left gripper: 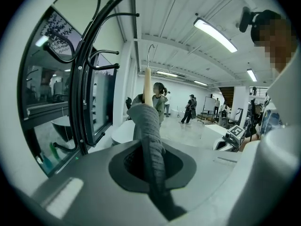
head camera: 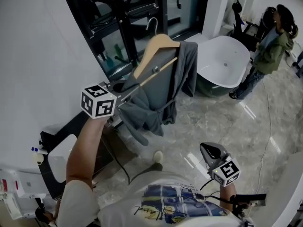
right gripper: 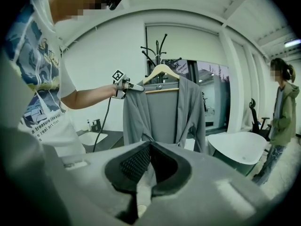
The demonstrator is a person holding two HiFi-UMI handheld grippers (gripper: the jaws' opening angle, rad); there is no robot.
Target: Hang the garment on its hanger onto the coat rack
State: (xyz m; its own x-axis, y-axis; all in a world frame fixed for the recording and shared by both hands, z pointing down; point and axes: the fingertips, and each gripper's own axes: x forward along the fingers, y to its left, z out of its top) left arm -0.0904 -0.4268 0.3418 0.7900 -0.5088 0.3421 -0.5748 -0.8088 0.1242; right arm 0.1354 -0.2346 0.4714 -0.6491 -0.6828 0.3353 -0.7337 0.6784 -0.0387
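Observation:
A grey garment [head camera: 163, 96] hangs on a wooden hanger [head camera: 158, 46] with a metal hook [head camera: 152, 21]. My left gripper [head camera: 129, 90] holds it up at arm's length, shut on the garment's shoulder at the hanger's left end. In the left gripper view the grey cloth [left gripper: 149, 135] runs out between the shut jaws [left gripper: 149, 149], with the hanger tip [left gripper: 147, 86] and hook above. The black coat rack [left gripper: 84, 79] stands just left of it, apart from the hook. My right gripper [head camera: 215, 156] hangs low by my body; its jaws [right gripper: 149, 147] are shut and empty, and it faces the garment [right gripper: 162, 112].
A white bathtub [head camera: 222, 60] sits behind the garment to the right. A person in a green jacket [head camera: 272, 46] stands at the far right. A dark counter with a sink [head camera: 59, 162] is at my lower left. A dark window frame [head camera: 118, 22] backs the rack.

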